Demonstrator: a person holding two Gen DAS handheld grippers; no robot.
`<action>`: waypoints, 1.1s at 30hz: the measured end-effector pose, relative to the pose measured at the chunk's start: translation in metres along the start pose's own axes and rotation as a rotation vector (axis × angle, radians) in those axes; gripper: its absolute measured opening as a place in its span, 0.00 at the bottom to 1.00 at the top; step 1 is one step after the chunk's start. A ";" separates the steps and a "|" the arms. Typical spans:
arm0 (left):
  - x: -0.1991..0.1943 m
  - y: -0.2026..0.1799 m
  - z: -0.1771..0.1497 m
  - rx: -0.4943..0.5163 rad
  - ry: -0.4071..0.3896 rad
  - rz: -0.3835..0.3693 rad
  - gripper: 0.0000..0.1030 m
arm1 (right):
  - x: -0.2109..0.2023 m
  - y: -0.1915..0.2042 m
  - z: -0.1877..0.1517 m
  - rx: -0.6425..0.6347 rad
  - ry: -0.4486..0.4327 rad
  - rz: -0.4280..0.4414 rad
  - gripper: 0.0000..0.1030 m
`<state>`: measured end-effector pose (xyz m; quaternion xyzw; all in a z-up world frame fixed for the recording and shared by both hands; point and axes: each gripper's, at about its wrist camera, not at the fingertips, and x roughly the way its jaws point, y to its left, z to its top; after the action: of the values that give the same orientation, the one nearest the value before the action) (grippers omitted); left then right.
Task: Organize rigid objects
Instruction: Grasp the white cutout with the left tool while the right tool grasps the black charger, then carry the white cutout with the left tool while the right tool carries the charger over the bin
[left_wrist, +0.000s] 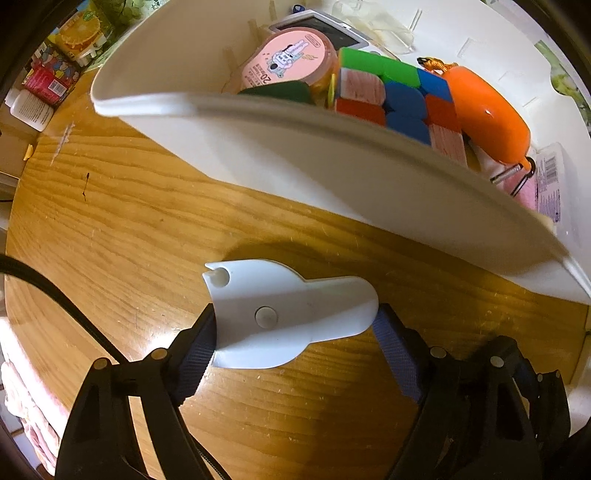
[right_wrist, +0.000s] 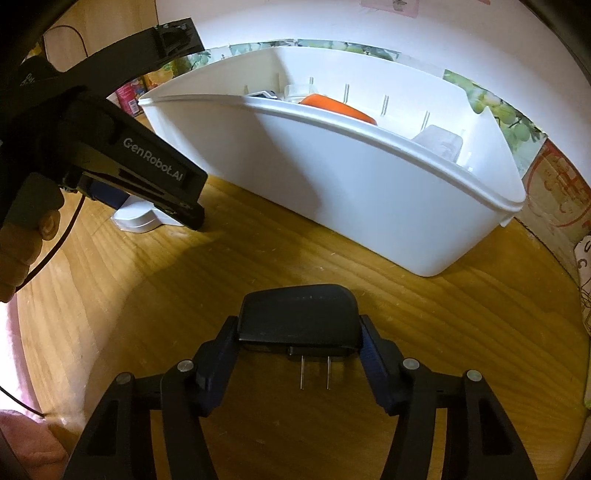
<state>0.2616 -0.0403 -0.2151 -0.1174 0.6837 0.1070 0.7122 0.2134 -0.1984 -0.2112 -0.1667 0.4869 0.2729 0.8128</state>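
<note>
Left gripper (left_wrist: 295, 332): we have it pointing straight down over the white plastic piece (left_wrist: 288, 314), both blue pads against its sides, so we read it as gripping the piece flat on the wooden table (left_wrist: 129, 203).
White plastic piece: it lies between our left fingers, just short of the bin's near wall, probably so a short lift carries it in.
White bin (left_wrist: 258, 147): ahead of both tools; it already holds a colour cube (left_wrist: 391, 96), an orange case (left_wrist: 487, 114) and a pink-lidded tub (left_wrist: 288, 59).
Right gripper (right_wrist: 299, 354): tilted down, narrowed onto the black plug adapter (right_wrist: 299, 317), pads touching its two ends.
Black plug adapter: on the table, prongs toward our tool, body toward the bin.
</note>
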 end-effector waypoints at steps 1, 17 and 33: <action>0.000 0.000 -0.002 0.007 -0.002 -0.001 0.82 | 0.000 0.001 0.000 -0.003 0.004 0.003 0.61; -0.006 0.027 -0.062 0.056 0.044 -0.016 0.82 | -0.037 0.019 -0.005 -0.014 -0.046 -0.033 0.61; -0.059 0.068 -0.102 0.194 -0.047 -0.014 0.82 | -0.074 0.044 0.006 0.015 -0.150 -0.105 0.61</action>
<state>0.1413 -0.0071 -0.1613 -0.0502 0.6730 0.0379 0.7369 0.1636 -0.1810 -0.1436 -0.1649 0.4172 0.2380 0.8615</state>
